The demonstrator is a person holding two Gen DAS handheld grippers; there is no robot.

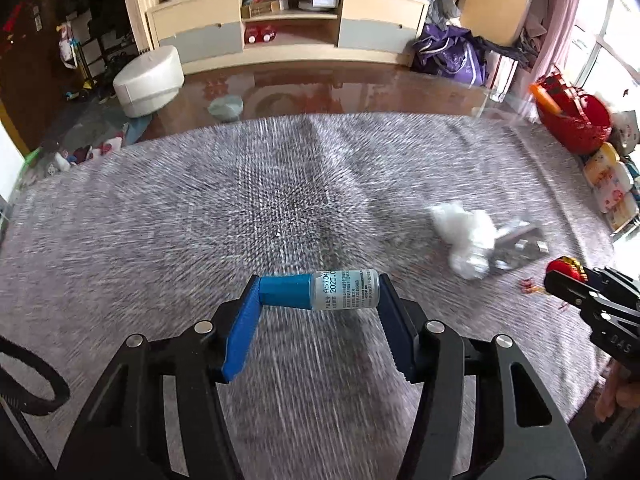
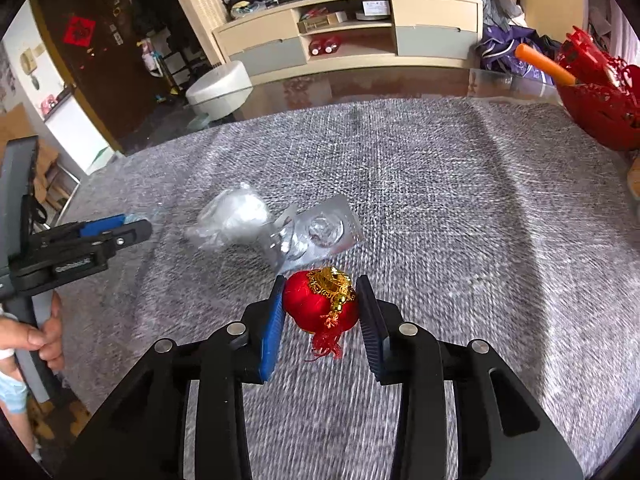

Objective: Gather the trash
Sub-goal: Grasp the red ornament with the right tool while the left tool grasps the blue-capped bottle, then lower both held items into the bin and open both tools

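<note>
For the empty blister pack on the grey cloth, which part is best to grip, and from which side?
Probably the blister pack's flat edge nearest the right claw, approached low from the near side: the sheet looks tilted with this rim raised, while the white crumpled bag blocks its left.

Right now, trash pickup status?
No bin in view, nothing visibly binned. In hand: left gripper clamps a small blue-capped bottle; right gripper holds a red ornament. Left on the grey cloth: crumpled white wrapper and empty blister pack.
</note>
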